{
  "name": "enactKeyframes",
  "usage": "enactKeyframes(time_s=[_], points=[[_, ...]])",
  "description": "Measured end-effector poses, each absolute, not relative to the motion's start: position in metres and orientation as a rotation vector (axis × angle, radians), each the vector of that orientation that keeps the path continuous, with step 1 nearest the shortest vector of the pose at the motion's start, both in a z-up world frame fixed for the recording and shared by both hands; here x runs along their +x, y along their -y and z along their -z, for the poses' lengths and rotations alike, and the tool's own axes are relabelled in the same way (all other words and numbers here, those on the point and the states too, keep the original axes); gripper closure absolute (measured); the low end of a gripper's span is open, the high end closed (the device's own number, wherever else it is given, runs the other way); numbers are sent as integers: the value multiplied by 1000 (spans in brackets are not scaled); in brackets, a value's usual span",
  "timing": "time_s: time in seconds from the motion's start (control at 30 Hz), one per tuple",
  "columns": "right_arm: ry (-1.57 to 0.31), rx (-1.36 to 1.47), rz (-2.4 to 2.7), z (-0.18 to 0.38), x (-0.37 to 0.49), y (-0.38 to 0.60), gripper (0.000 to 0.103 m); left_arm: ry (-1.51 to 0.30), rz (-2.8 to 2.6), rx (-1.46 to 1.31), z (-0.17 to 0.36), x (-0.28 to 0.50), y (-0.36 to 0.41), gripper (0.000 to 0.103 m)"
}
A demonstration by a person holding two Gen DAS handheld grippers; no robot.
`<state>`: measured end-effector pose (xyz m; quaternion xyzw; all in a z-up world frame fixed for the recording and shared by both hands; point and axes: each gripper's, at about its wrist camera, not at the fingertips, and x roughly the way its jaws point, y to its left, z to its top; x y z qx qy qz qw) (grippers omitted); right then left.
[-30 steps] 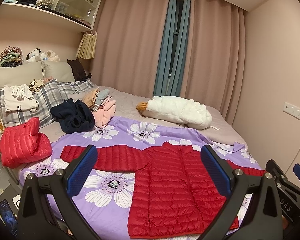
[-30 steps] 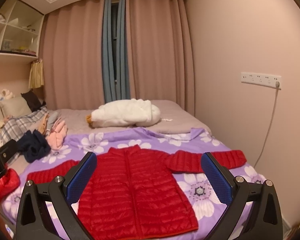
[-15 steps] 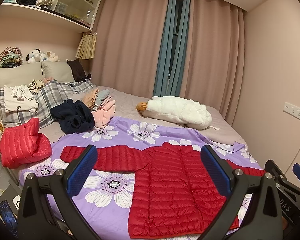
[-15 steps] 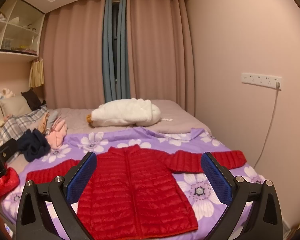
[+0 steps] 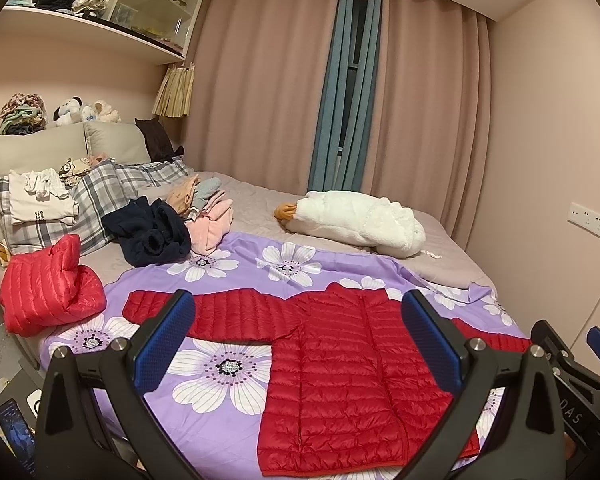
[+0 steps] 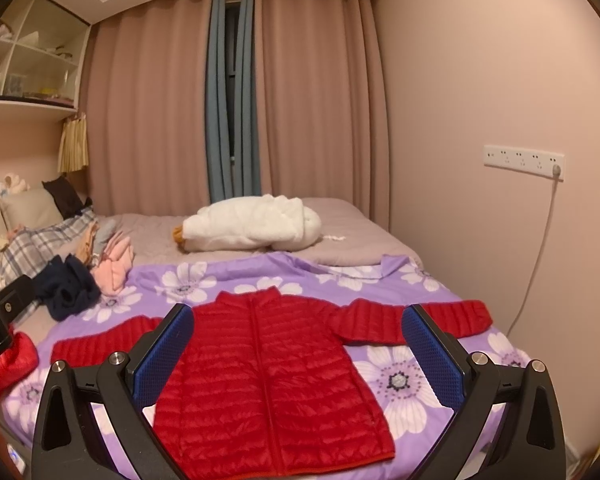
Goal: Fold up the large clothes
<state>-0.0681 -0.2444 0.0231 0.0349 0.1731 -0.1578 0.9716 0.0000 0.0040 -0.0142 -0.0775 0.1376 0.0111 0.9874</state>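
A red quilted puffer jacket (image 5: 352,376) lies flat, front up and zipped, on a purple flowered sheet (image 5: 220,364), both sleeves spread sideways. It also shows in the right wrist view (image 6: 268,384). My left gripper (image 5: 296,340) is open and empty, held above the near edge of the bed. My right gripper (image 6: 296,352) is open and empty, also above the near edge, to the right of the left one; it shows in the left wrist view (image 5: 572,364).
A folded red jacket (image 5: 44,284) lies at the left bed edge. A dark navy garment (image 5: 152,232), pink clothes (image 5: 212,216), a white plush goose (image 5: 352,220) and plaid pillows (image 5: 100,196) lie farther back. A wall (image 6: 500,160) stands close on the right.
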Motion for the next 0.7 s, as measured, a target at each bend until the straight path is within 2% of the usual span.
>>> enactKeyframes(time_s=[0.7], points=[[-366, 68, 331, -19, -64, 242, 0, -285, -26, -153, 15, -1, -5, 0]])
